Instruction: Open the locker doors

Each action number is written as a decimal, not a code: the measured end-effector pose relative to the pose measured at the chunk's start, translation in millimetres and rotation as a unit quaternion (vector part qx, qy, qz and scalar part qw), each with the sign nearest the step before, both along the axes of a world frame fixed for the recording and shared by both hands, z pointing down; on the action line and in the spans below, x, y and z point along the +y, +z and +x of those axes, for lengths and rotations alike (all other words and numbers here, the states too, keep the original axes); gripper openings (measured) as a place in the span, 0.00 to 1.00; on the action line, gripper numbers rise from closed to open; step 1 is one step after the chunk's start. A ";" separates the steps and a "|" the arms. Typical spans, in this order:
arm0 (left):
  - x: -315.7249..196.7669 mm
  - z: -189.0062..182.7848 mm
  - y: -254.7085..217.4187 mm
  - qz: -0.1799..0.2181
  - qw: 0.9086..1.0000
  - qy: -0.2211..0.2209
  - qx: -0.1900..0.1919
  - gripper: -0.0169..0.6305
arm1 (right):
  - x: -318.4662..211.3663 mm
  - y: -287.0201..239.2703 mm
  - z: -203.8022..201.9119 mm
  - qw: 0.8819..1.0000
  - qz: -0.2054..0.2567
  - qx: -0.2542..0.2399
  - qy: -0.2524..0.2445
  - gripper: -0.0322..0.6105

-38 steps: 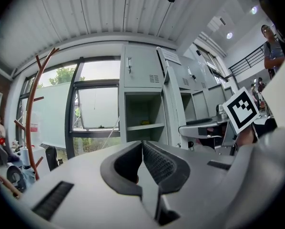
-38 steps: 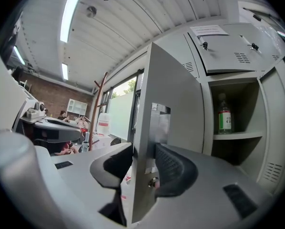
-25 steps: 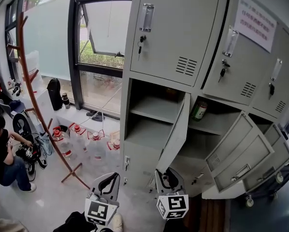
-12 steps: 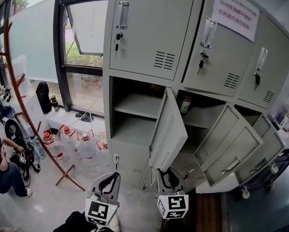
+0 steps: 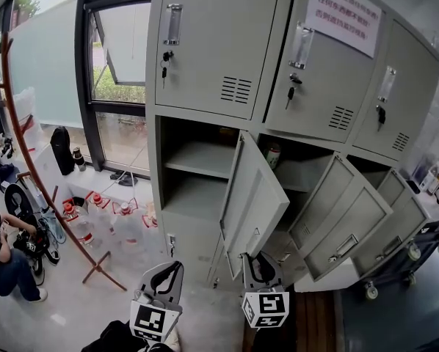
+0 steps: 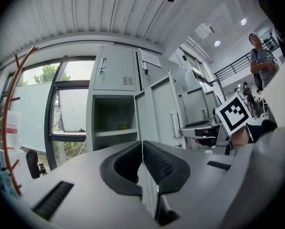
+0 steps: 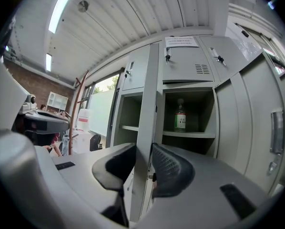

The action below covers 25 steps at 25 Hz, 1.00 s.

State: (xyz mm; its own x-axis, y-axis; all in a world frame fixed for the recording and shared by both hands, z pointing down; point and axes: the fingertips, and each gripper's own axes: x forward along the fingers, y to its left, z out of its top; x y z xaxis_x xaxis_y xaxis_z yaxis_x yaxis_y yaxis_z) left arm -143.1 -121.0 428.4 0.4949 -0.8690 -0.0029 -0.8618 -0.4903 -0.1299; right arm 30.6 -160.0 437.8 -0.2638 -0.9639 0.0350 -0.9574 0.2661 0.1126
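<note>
The right gripper (image 7: 143, 147) has just been closing its jaws, which now pinch the edge of the door (image 7: 147, 89) (a bottle (image 7: 180, 114) stands on a shelf behind). That door hangs half open from the left lower locker (image 5: 194, 178). The left gripper (image 6: 142, 144) has its jaws together and empty.

A tall reddish-brown wooden coat stand (image 5: 100, 261) rises at the left, with clear plastic water jugs with red caps (image 5: 124, 222) clustered on the floor beside its foot. Farther left, a black bag (image 5: 60, 149) stands by the window (image 5: 120, 64). A green bottle (image 7: 180, 116) stands upright at the right.
</note>
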 end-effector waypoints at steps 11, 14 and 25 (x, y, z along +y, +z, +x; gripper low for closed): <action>17.5 21.5 -4.0 -0.002 1.000 0.014 -0.009 0.07 | 41.6 -15.0 15.8 0.999 0.028 -0.005 0.014 0.21; 27.9 39.7 -1.3 -0.001 0.999 0.033 -0.008 0.07 | 69.0 -13.6 33.6 0.999 0.034 -0.007 0.036 0.20; 73.5 108.0 12.6 -0.001 0.994 0.105 -0.011 0.07 | 168.3 12.9 107.2 0.990 0.028 -0.012 0.137 0.07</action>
State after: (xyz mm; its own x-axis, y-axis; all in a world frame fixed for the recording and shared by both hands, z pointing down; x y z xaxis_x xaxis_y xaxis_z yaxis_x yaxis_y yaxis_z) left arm -35.1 -47.5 441.0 0.6650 -0.7467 0.0111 -0.7377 -0.6592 -0.1458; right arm 137.8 8.3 450.7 0.0078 -0.9997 -0.0227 -0.9953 -0.0100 0.0968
